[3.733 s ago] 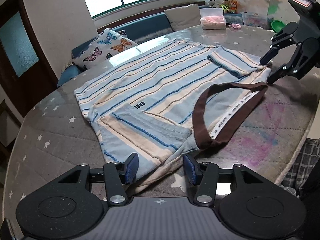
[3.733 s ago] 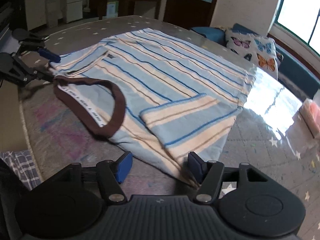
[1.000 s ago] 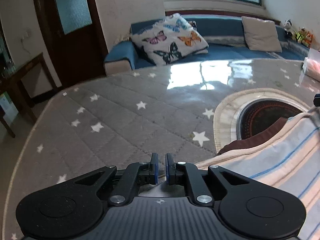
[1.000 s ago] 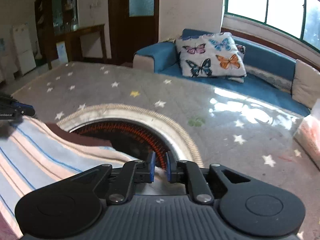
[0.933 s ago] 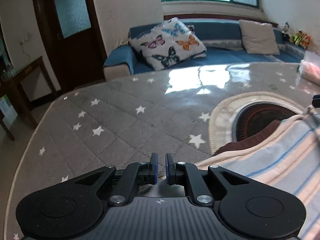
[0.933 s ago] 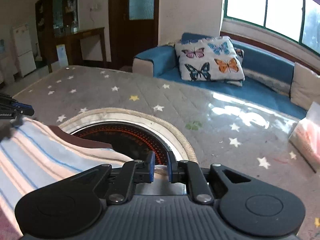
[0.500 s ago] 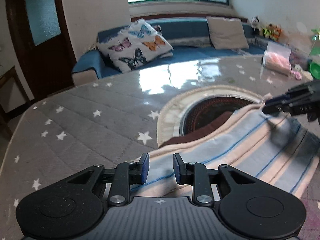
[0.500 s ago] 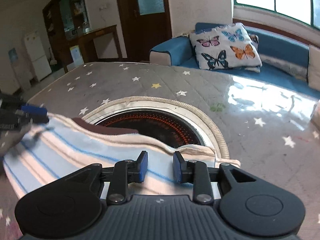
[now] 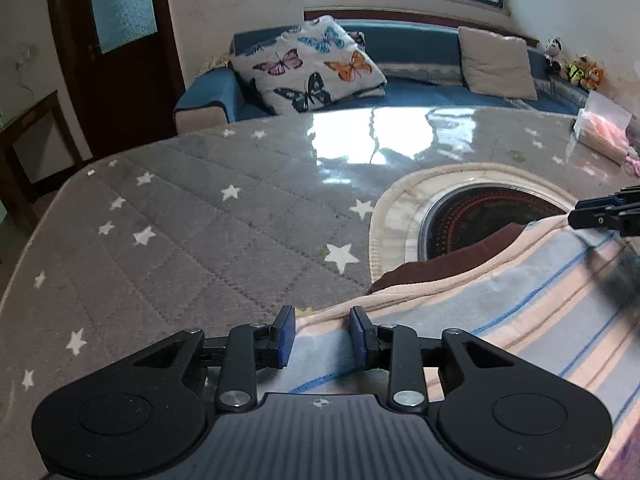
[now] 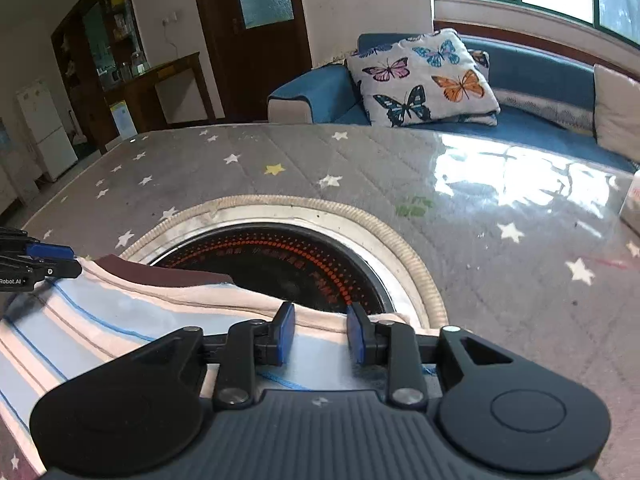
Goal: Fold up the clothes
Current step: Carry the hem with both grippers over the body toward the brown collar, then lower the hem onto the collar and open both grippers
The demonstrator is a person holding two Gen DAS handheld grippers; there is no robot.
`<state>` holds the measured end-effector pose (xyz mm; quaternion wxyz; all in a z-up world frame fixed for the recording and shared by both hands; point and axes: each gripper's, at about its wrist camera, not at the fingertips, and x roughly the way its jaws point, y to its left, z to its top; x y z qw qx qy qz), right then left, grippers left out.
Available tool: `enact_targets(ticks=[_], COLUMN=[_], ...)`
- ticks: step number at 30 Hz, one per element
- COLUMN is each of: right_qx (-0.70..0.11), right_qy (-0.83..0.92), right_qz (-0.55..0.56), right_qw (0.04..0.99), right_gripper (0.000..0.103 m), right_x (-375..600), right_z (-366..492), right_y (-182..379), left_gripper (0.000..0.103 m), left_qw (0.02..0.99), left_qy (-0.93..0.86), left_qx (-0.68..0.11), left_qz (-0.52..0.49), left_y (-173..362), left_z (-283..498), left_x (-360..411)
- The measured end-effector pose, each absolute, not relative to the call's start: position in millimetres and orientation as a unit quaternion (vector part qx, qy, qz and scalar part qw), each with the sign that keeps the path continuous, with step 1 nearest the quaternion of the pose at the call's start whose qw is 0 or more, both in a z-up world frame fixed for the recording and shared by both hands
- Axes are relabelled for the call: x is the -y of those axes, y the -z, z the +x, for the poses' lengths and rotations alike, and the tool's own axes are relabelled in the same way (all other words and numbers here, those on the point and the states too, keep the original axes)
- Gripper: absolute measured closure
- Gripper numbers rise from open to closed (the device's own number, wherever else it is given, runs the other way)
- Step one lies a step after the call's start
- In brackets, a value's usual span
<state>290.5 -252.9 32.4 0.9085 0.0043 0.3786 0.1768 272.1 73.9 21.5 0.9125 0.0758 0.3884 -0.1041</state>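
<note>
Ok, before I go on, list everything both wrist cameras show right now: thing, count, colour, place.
shirt: one, pale blue with cream and blue stripes and a brown collar, folded on the table's near edge
table: one, grey starred cover
round burner: one, black with orange dots, table centre, partly under the shirt
butterfly cushion: one, white, on the sofa
sofa: one, blue, beyond the table
plain cushion: one, beige, on the sofa
door: one, dark brown, back wall
left hand-held gripper: black with blue pads, open over the shirt edge
right hand-held gripper: same, open over the shirt edge
</note>
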Motion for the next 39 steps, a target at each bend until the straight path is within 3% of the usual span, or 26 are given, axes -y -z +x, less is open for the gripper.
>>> enact_targets(ticks=[4,5,8,11,22,30,32,39], right_qx=[-0.370,-0.367,-0.365,-0.362,-0.351,-0.340,-0.338,-0.336], right_qy=[-0.200,-0.207,-0.227,-0.248,-0.319,-0.350,-0.355,-0.357], right_qz=[-0.011,-0.015,-0.027,-0.039,-0.091,-0.097,-0.096,-0.091], right_qw=[0.907,0.907,0.903,0.898,0.876,0.868,0.866,0.867], right_gripper=[0.056,0.049,0.047,0.036,0.028,0.027,0.027,0.026], right_x=[242.4,239.4,228.4,217.1,158.2,116.9,108.6,86.2], right_z=[271.9,266.2,249.0,230.0,176.5,162.7,160.9,163.0], right_y=[-43.8,-46.1,-50.4,-53.4,-54.2,-58.4,-58.7,-55.8], left_gripper=[0.051,0.051,0.049,0.047,0.049,0.077,0.098,0.103], left_qw=[0.921,0.921,0.924,0.926,0.917,0.922,0.923,0.925], left_qy=[0.100,0.098,0.096,0.101,0.149,0.170,0.162,0.124], left_qx=[-0.371,-0.369,-0.366,-0.363,-0.369,-0.347,-0.350,-0.359], left_qz=[0.072,0.070,0.057,0.041,0.025,0.005,0.002,-0.020], left_y=[-37.4,-39.9,-48.6,-54.8,-40.8,-30.9,-26.3,-21.9], left_z=[248.5,242.8,216.4,185.1,91.3,89.7,91.3,78.0], left_x=[-82.4,-85.3,-99.7,-115.4,-133.3,-131.0,-132.3,-146.7])
